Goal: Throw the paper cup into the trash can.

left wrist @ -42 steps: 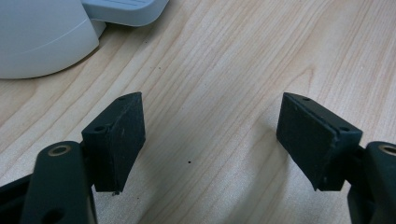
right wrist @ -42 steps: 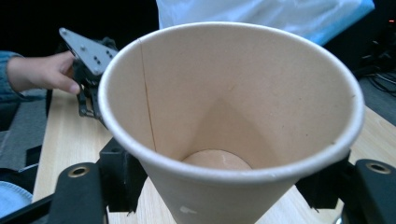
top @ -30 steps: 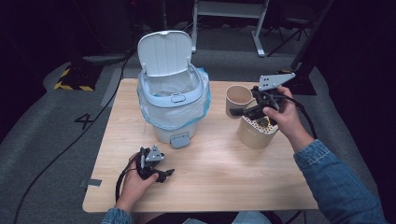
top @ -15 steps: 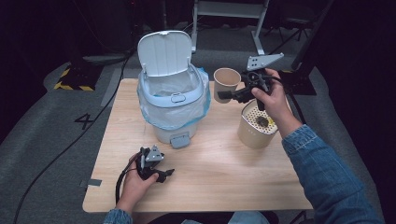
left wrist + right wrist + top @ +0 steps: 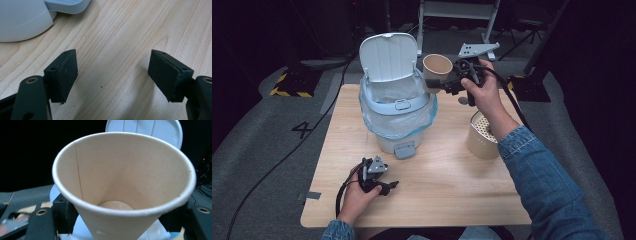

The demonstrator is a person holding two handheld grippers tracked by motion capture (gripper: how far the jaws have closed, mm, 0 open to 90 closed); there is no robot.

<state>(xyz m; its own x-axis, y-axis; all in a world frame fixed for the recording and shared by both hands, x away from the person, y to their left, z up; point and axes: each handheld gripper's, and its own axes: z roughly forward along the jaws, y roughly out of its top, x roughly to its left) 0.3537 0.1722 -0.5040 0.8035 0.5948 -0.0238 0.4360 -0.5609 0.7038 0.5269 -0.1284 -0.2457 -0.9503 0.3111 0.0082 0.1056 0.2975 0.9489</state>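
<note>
One paper cup (image 5: 436, 68), light and easily crushed, is clamped low on its wall by the right claw (image 5: 435, 87) at upper centre, beside the lidded bin (image 5: 396, 107), while the left claw (image 5: 388, 187) rests open and empty on the table (image 5: 452, 180).

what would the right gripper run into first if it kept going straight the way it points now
Probably the light blue lidded bin. The right gripper holds a tan paper cup and points left toward the bin's raised lid and rim. Depth is unclear, so it might pass just above the rim.
</note>
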